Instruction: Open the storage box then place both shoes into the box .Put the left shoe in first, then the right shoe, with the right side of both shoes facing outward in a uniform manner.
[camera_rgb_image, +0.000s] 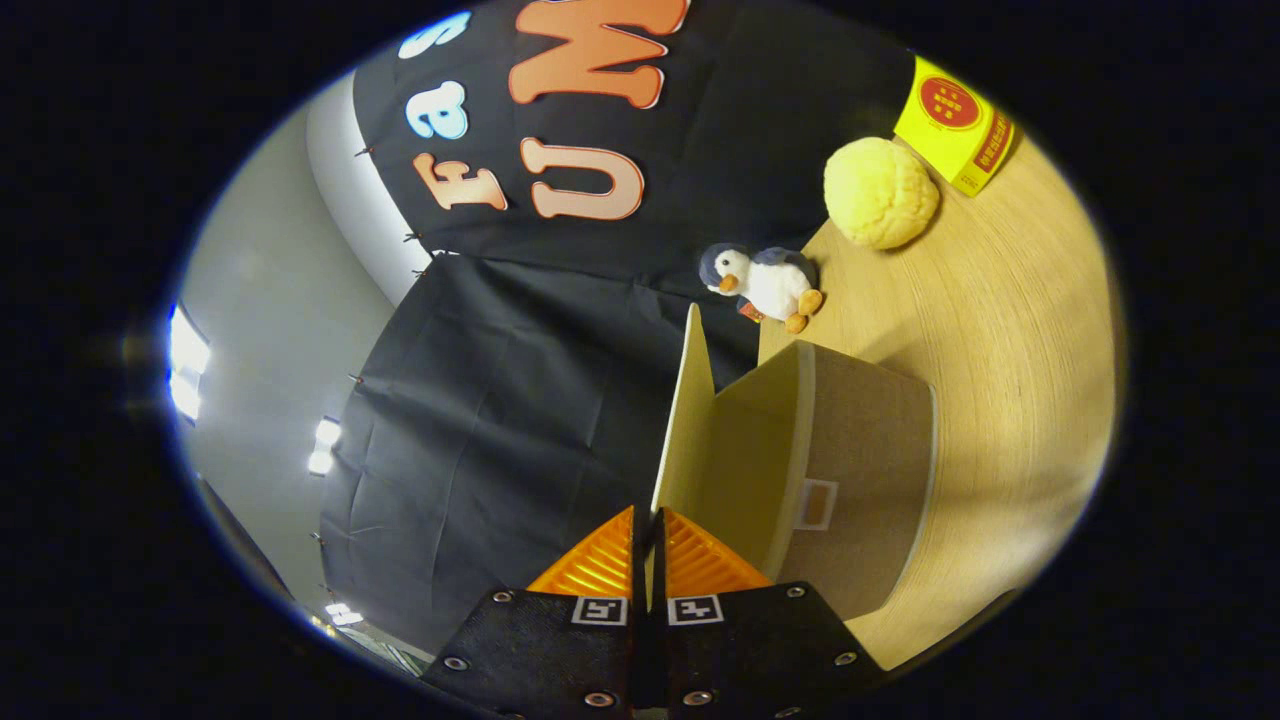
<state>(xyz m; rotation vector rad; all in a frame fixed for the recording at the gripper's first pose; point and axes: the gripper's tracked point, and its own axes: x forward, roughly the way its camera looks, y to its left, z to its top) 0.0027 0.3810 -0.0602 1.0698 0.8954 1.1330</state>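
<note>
The view is rolled hard to one side, so the one wooden table (1010, 400) stands almost on edge, its pale grain running in curves. On it is one storage box (850, 470), a cardboard box with brown outer walls and a cream inside; one wall carries a small pale label with an orange patch. The box lies just ahead of the fingers and reaches beyond them. Its one lid (685, 420), a thin cream flap, is swung up and away from the body, so the box stands open (what lies at its bottom cannot be made out from here).

The single gripper (648, 545) has its two fingers drawn almost together, a narrow slit between them, and the near edge of the lid runs into that slit; both fingers look pressed on the flap.

Beyond the box, well apart from it, are three smaller things: one round, bumpy yellow ball (880, 192), one yellow carton (955, 122) with a red seal near the ball, and one small plush penguin (765, 282) lying at the table's edge by the black cloth wall (500, 430).
</note>
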